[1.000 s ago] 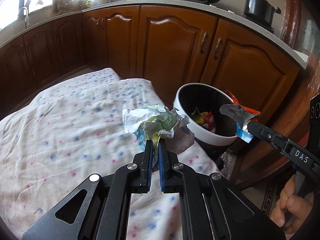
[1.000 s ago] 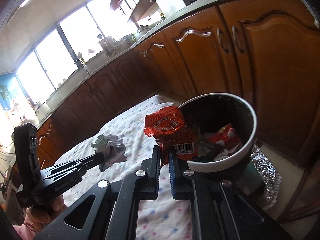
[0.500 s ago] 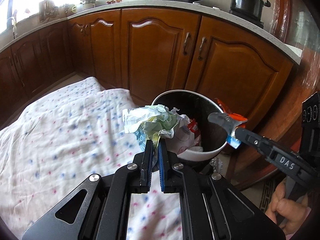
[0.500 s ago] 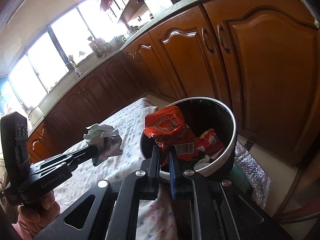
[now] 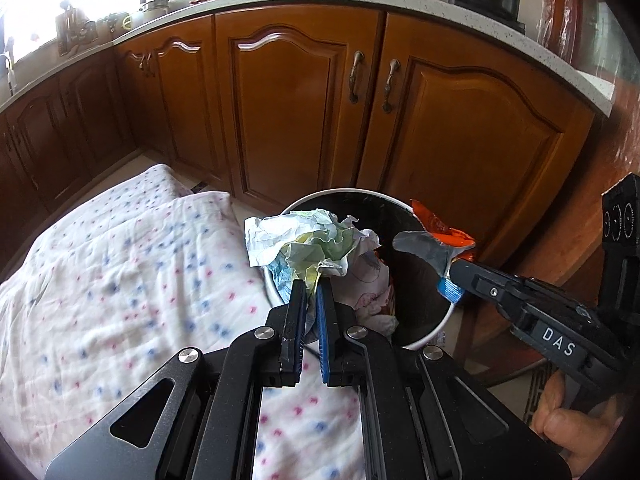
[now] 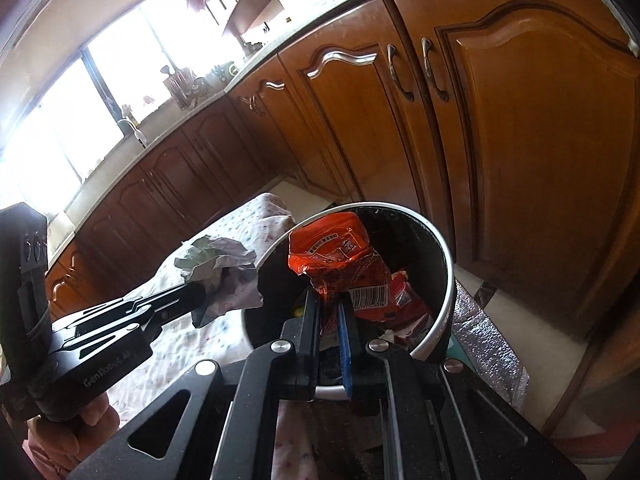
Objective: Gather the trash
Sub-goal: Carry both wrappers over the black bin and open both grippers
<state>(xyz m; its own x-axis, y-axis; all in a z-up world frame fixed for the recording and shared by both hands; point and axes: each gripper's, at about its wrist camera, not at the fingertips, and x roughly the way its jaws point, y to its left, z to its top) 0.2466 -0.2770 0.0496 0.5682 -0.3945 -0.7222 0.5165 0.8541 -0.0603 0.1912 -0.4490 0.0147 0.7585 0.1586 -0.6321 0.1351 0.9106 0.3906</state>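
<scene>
Trash in two pieces is held above the round black waste bin with a white rim (image 5: 430, 340), which stands at the far right corner of the white cloth-covered surface dotted blue and pink (image 5: 120, 280), in front of brown wooden cabinet doors (image 5: 288, 112). Left gripper (image 5: 311, 286) has its jaws nearly together, pinching a crumpled ball of white paper printed in pale green, yellow and blue (image 5: 308, 240); the ball is heavily creased, with a looser flap hanging on its right side. Right gripper (image 6: 329, 302) is likewise closed down narrow on a crinkled orange-red foil snack wrapper with a white barcode panel (image 6: 340, 264); in the left wrist view the wrapper shows its silver inner face and a blue edge. Inside the bin lie further red wrappers (image 6: 404, 300) and pale paper scraps. A hand (image 5: 576, 420) grips the right tool's handle at the lower right of the left view. Compared with a second ago, the bin has come nearer in both views: the paper ball, earlier over the cloth short of the bin, now overlaps the bin's left rim, and the wrapper, earlier at the near rim, now sits over the bin's opening. Both grips are unchanged, and the contents of the bin appear the same.
</scene>
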